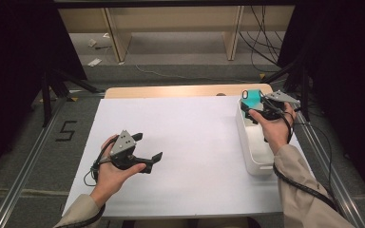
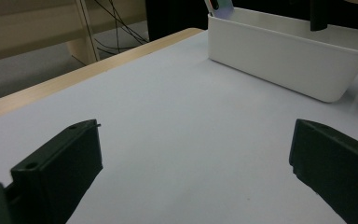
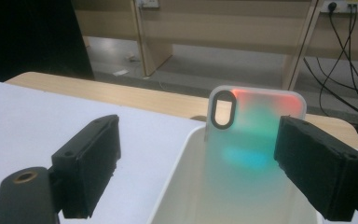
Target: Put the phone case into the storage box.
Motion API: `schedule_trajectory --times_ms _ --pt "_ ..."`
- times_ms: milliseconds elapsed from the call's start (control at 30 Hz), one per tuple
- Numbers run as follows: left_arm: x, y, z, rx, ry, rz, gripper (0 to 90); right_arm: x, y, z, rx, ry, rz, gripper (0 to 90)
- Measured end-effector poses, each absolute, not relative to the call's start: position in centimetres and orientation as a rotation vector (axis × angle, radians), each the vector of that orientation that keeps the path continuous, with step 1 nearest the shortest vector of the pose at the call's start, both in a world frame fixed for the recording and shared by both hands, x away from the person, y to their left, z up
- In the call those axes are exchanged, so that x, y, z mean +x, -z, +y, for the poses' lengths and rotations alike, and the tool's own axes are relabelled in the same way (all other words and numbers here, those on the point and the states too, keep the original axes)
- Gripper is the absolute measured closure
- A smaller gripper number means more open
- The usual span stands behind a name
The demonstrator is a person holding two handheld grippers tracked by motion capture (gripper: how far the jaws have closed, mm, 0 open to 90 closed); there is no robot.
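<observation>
My right tongs (image 3: 196, 172) stand wide open over the far end of the white bin (image 1: 250, 142), nothing between their pads, and the teal phone case (image 3: 254, 135) stands on end inside that bin against its far wall, just beyond the jaws. My left tongs (image 2: 193, 172) also gape open and empty, low over the white tabletop (image 1: 190, 152), well apart from the bin.

White sheet (image 1: 190, 142) lies open; bin (image 1: 247, 142) with upright phone case (image 1: 252, 99) blocks its right edge.
</observation>
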State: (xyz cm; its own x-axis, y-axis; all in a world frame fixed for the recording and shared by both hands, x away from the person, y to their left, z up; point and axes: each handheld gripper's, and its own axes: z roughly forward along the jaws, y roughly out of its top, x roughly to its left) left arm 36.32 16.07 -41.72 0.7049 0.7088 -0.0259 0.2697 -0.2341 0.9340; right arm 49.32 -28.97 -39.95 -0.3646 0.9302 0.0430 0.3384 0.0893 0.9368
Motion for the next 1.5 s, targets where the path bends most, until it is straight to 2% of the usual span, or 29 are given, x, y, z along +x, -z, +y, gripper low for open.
schedule_trajectory --times_ms 1500 --pt "36.3 41.7 16.1 1.808 -0.498 0.774 1.6 45.2 38.7 -28.1 1.105 -1.373 1.9 16.6"
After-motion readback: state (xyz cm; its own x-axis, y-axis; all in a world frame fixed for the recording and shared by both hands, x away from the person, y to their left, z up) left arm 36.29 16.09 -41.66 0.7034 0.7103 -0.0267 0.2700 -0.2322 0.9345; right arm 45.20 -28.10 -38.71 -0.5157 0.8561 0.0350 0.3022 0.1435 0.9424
